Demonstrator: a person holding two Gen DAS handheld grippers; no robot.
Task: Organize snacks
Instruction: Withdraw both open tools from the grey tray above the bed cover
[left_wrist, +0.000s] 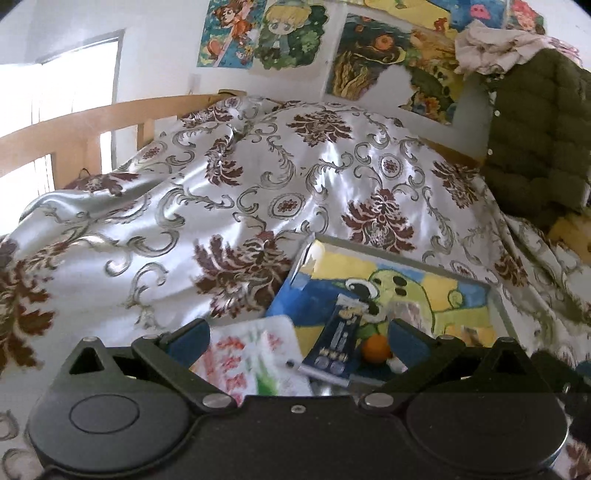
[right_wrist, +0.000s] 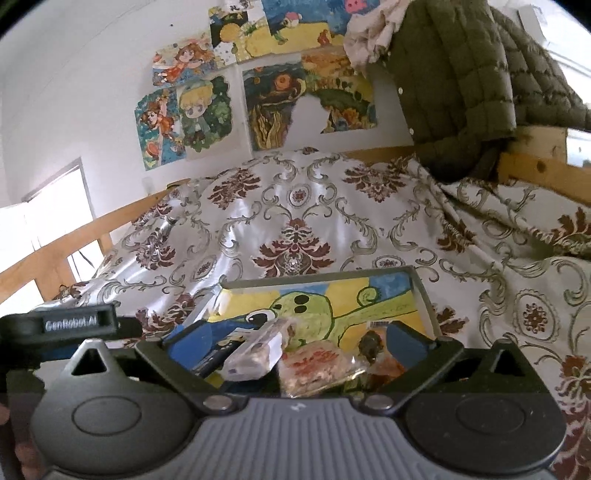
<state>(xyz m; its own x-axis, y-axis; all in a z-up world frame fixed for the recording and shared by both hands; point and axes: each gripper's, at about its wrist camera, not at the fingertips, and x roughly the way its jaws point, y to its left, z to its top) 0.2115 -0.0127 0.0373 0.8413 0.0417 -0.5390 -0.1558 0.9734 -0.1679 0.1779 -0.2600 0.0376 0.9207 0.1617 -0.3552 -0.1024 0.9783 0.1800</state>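
Both grippers stand wide open and hold nothing: the left gripper (left_wrist: 297, 338) and the right gripper (right_wrist: 295, 338) each hang above the near edge of a tray (right_wrist: 424, 295), which has a painted green cartoon figure on its floor and lies on the bed.

The snacks are in the tray, at its near side. There is a dark blue sachet (left_wrist: 338, 343), a small orange (left_wrist: 376, 350), a clear wrapped bar (right_wrist: 258, 350), a crinkled bag with red print (right_wrist: 317, 365) and a dark round thing (right_wrist: 371, 347), perhaps a dried fruit; the blur does not let me say. A white packet with red characters (left_wrist: 251, 358) lies at the tray's near left corner, seemingly on its edge.

These packets should be light, soft and slippery in foil, and their contents may crush, so I would take each across its flat middle or by a sealed end. The orange is firm but can roll.

The tray rests on a shiny damask bedspread (left_wrist: 258, 177), a soft and uneven support. Behind are a wooden bed rail (left_wrist: 74, 125), children's drawings (right_wrist: 184, 118) on the white wall, and an olive quilted jacket (right_wrist: 454, 81).
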